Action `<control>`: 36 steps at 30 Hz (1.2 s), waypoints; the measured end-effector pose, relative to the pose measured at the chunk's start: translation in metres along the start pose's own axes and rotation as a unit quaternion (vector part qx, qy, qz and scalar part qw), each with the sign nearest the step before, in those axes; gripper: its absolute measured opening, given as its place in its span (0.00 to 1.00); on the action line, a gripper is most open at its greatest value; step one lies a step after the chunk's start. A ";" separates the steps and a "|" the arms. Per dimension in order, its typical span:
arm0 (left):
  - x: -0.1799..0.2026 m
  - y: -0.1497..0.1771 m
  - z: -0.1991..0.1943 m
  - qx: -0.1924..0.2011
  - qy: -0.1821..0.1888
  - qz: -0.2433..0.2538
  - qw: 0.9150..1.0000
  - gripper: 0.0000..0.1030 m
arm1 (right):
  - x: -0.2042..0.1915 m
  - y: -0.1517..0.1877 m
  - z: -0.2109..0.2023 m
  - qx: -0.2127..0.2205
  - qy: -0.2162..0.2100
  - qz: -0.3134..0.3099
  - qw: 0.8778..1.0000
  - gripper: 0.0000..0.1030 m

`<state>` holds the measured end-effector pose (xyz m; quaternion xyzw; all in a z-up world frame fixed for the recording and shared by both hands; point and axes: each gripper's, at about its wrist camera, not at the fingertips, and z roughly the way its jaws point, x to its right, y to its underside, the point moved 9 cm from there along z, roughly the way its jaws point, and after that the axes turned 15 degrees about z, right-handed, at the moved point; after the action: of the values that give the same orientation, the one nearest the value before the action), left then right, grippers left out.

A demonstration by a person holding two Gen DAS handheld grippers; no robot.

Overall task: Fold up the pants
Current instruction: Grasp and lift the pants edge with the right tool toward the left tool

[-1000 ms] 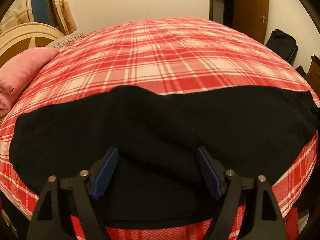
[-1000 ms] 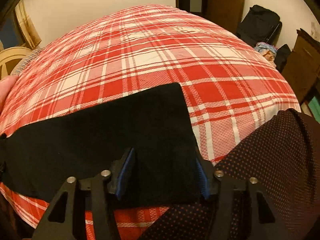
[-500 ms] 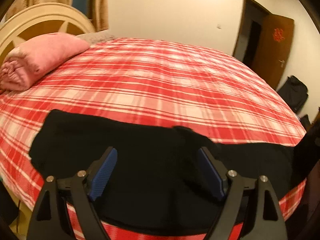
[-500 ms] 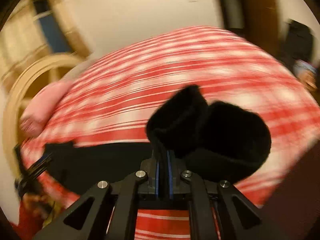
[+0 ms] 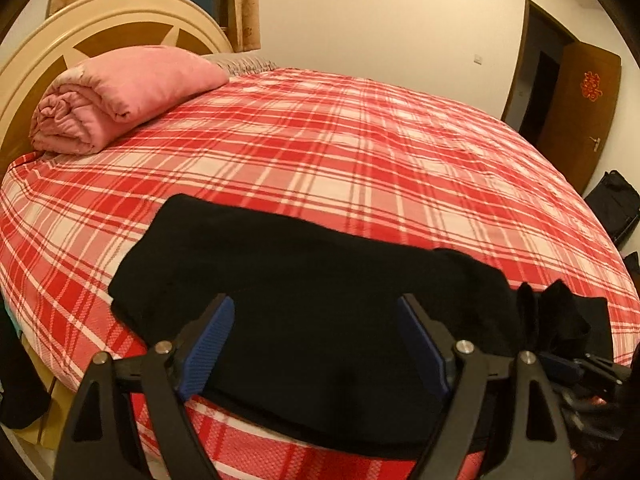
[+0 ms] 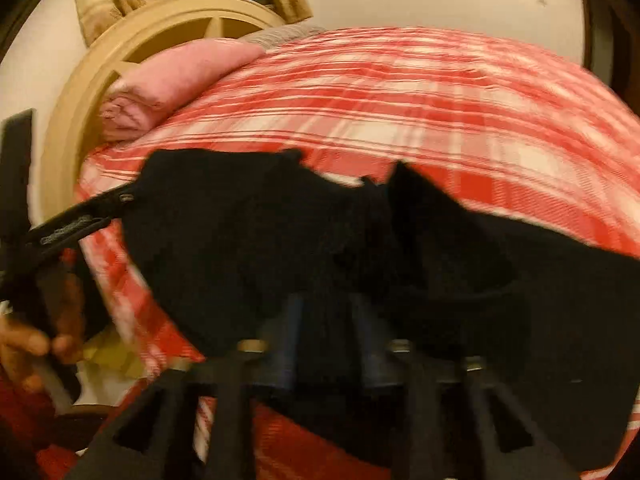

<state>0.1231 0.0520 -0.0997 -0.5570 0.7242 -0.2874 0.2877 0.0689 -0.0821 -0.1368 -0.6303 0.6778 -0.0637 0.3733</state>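
Observation:
Black pants lie along the near edge of the red plaid bed, partly doubled over. My left gripper hovers open over their left half, its blue pads wide apart and gripping nothing. My right gripper is blurred; its jaws are opening with the bunched leg end still between them, laid over the rest of the pants. From the left wrist view the right gripper shows at the right, by the crumpled leg end. The left gripper appears at the left in the right wrist view.
A rolled pink blanket rests by the round cream headboard at the far left. A brown door and a black bag stand beyond the bed's right side. A hand holds the left tool.
My right gripper shut on the leg end, swept it left over the pants, and its jaws have now parted. My left gripper shifted left along the pants, staying open.

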 end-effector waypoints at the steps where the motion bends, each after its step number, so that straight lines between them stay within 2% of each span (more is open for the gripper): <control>1: 0.000 0.000 0.002 -0.001 0.001 0.000 1.000 0.83 | -0.007 0.000 -0.005 -0.001 -0.026 -0.002 1.000 0.60; 5: 0.006 0.001 0.009 -0.006 0.008 0.006 1.000 0.83 | -0.028 0.002 -0.030 -0.014 -0.123 -0.009 0.992 0.60; 6: 0.007 0.002 0.009 -0.007 0.007 0.010 1.000 0.83 | -0.023 -0.003 -0.041 0.006 -0.128 -0.001 0.992 0.60; 8: 0.005 0.003 0.009 -0.008 -0.010 0.026 1.000 0.83 | -0.001 -0.018 -0.054 0.036 -0.111 0.025 0.993 0.60; 11: -0.010 0.003 0.009 -0.010 -0.030 0.024 0.999 0.83 | 0.056 -0.039 -0.070 0.076 -0.063 0.088 0.991 0.59; 15: -0.034 0.007 0.006 -0.013 -0.047 0.004 0.999 0.83 | 0.096 -0.052 -0.095 0.106 -0.104 0.164 0.975 0.59; 17: -0.040 0.009 0.005 -0.015 -0.054 -0.001 0.998 0.83 | 0.108 -0.056 -0.105 0.127 -0.097 0.179 0.971 0.58; 18: -0.042 0.011 0.005 -0.016 -0.056 -0.002 0.998 0.83 | 0.112 -0.057 -0.104 0.132 -0.076 0.174 0.973 0.58; 19: -0.043 0.012 0.005 -0.017 -0.058 -0.003 0.998 0.83 | 0.113 -0.057 -0.099 0.127 -0.053 0.164 0.977 0.50; 20: -0.043 0.013 0.006 -0.018 -0.059 -0.003 0.998 0.83 | 0.110 -0.057 -0.089 0.116 -0.032 0.148 0.982 0.39; 22: -0.041 0.013 0.007 -0.020 -0.060 -0.002 0.998 0.83 | 0.086 -0.045 -0.061 0.080 -0.016 0.092 0.992 0.31; 25: -0.042 0.013 0.007 -0.021 -0.064 -0.002 0.998 0.83 | 0.038 -0.027 -0.024 0.050 -0.018 0.005 0.999 0.30; 26: -0.043 0.013 0.006 -0.021 -0.067 -0.003 0.998 0.83 | 0.028 -0.023 -0.015 0.040 -0.025 -0.004 0.999 0.30; 27: -0.047 0.014 0.005 -0.023 -0.071 -0.005 0.997 0.83 | 0.016 -0.013 0.006 0.007 -0.036 -0.010 0.999 0.31; 28: -0.052 0.015 0.003 -0.024 -0.075 -0.007 0.997 0.83 | 0.011 -0.008 0.011 0.004 -0.035 -0.018 0.999 0.32; 29: -0.059 0.016 0.000 -0.023 -0.082 -0.010 0.996 0.83 | 0.004 -0.011 0.010 0.017 -0.036 -0.035 0.999 0.33; 31: -0.076 0.018 -0.008 -0.022 -0.099 -0.013 0.995 0.83 | -0.003 -0.016 0.003 0.008 -0.073 -0.026 0.997 0.33; 33: -0.098 0.022 -0.017 -0.019 -0.119 -0.022 0.993 0.83 | -0.003 -0.030 -0.021 0.040 -0.105 0.000 0.994 0.33; 35: -0.120 0.029 -0.025 -0.018 -0.131 -0.043 0.990 0.84 | 0.004 -0.045 -0.037 0.073 -0.097 0.008 0.993 0.33; 36: -0.133 0.033 -0.030 -0.018 -0.138 -0.059 0.989 0.84 | 0.012 -0.052 -0.042 0.089 -0.076 0.010 0.993 0.33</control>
<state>0.1084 0.1913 -0.0914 -0.6379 0.6489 -0.2111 0.3570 0.0866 -0.1197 -0.0829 -0.5911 0.6453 -0.0720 0.4785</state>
